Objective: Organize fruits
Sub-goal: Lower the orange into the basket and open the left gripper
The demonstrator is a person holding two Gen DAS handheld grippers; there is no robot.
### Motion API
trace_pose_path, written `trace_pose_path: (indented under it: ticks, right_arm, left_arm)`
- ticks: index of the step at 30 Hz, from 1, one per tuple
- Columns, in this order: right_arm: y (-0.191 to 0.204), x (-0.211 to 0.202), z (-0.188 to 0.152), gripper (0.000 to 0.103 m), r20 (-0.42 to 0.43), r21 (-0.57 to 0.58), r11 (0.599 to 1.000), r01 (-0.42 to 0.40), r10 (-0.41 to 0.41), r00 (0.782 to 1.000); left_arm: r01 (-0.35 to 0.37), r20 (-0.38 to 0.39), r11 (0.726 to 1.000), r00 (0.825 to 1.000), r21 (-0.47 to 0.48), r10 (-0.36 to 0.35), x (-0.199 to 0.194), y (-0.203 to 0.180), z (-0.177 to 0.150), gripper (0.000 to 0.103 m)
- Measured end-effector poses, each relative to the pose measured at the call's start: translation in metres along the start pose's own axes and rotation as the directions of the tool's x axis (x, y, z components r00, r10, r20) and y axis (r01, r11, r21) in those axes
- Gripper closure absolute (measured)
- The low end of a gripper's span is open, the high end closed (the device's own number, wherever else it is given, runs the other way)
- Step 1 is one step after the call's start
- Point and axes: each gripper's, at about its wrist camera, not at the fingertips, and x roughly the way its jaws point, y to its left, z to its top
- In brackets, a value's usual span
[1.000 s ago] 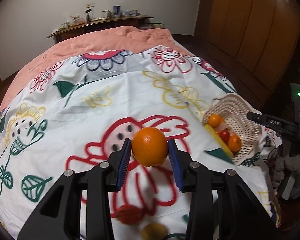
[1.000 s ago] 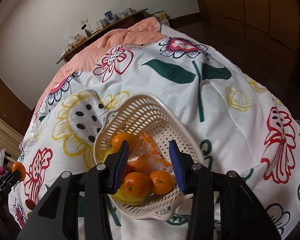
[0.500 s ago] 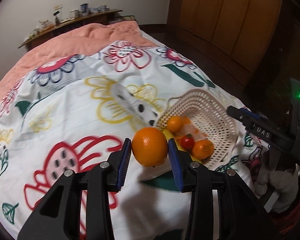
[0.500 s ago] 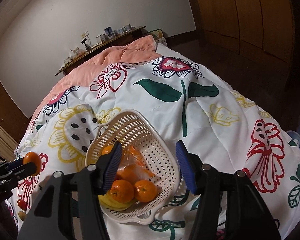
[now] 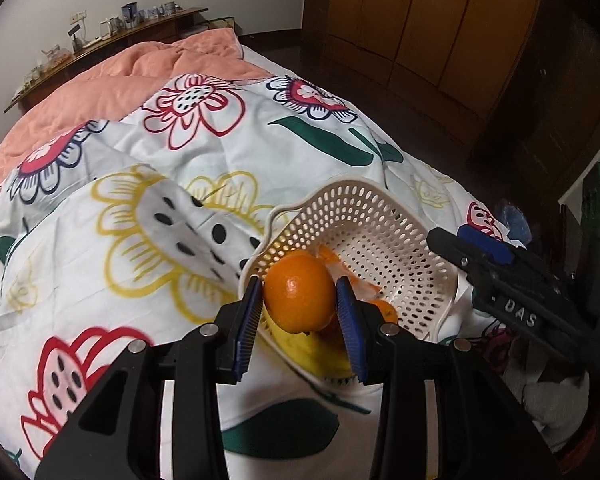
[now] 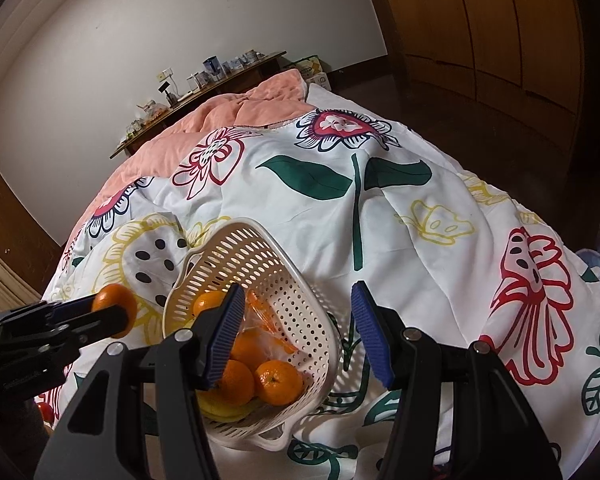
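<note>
My left gripper is shut on a round orange and holds it over the near left rim of the white perforated basket. The basket lies tilted on the flowered duvet. Inside it are several oranges, a banana and a clear plastic wrapper. My right gripper stands open just in front of the basket. The basket's right rim lies between its blue pads without touching them. In the right wrist view the left gripper comes in from the left with the orange.
A small red fruit lies on the duvet at the lower left. A peach blanket covers the far half of the bed. Behind it a cluttered shelf runs along the wall. Wooden wardrobe doors stand to the right.
My left gripper carried the orange to the right, from over the open duvet to the basket's rim. The right gripper's jaws widened and it drew back slightly from the basket.
</note>
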Motion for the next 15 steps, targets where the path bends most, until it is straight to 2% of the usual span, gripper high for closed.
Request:
trace_pose_path:
  ticks: [10,13,15]
  right_arm:
    - [0.000,0.001,-0.001,0.047,-0.004,0.006,1.000,0.001,-0.001,1.000]
    - [0.000,0.001,-0.001,0.047,-0.005,0.009,1.000,0.002,-0.002,1.000]
    - [0.000,0.001,-0.001,0.047,-0.006,0.009,1.000,0.001,-0.001,1.000]
  left_arm:
    - [0.017,-0.011,1.000,1.000,0.015,-0.017,0.014,-0.011,0.014,0.063]
    - [0.022,0.000,1.000,1.000,-0.008,-0.022,0.013,-0.007,0.017,0.054]
    - [0.021,0.009,1.000,1.000,-0.017,-0.021,0.011,-0.004,0.017,0.051]
